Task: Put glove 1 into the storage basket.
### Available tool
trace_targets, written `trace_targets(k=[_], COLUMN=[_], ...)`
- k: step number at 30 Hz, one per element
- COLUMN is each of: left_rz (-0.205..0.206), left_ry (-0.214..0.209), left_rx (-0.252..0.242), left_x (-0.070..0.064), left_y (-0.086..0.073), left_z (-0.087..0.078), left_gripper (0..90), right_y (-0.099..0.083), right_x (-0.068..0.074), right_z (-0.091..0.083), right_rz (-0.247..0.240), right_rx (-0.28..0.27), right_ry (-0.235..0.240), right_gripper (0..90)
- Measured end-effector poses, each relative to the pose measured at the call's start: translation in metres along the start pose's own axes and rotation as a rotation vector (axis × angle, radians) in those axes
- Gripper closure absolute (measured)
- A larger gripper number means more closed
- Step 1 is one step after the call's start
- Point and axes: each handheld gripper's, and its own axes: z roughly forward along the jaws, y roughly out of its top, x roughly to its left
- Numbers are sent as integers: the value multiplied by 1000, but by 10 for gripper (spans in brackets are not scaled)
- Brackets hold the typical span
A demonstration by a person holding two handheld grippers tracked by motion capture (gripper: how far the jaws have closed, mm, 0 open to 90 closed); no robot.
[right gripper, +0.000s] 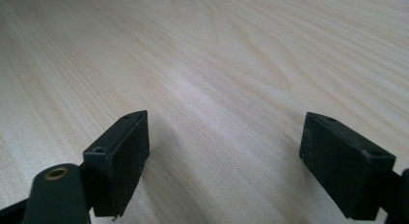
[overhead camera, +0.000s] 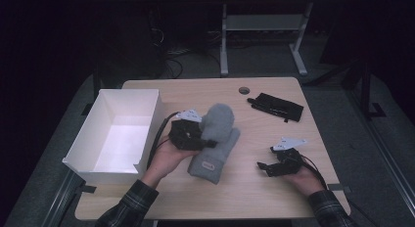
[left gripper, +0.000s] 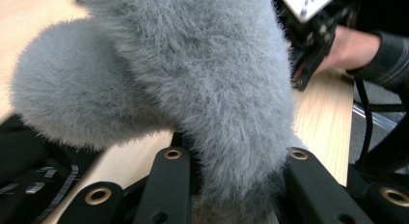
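Near the middle of the bench (overhead camera: 254, 188), a grey fluffy mitten (overhead camera: 215, 144) is gripped at its furry cuff by the closed jaws of the left gripper (overhead camera: 205, 139), beside the white box (overhead camera: 117, 134). Further right, the right gripper (overhead camera: 264, 168) is held low with jaws wide apart, holding nothing.

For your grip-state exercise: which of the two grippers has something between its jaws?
The left gripper: its jaws clamp the grey furry mitten. The right gripper is open over bare table.
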Motion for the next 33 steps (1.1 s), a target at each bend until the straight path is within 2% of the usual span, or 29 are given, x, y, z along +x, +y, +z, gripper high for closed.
trace_targets(k=[5, 12, 18, 25, 33], left_rz=[13, 2, -19, -32, -66], left_ry=[31, 54, 87, 119, 159], left_rx=[-29, -56, -104, -128, -176], left_x=[4, 17, 28, 38, 50], left_y=[17, 34, 44, 48, 36], left_z=[-27, -66, -101, -134, -173], left_gripper=[734, 734, 734, 733, 733], right_y=[0, 0, 0, 0, 0], right_x=[0, 0, 0, 0, 0], right_z=[0, 0, 0, 0, 0], right_rz=[1, 0, 0, 1, 0], right_rx=[-3, -2, -2, -2, -2], right_ry=[0, 0, 0, 0, 0], right_gripper=[177, 176, 176, 176, 175])
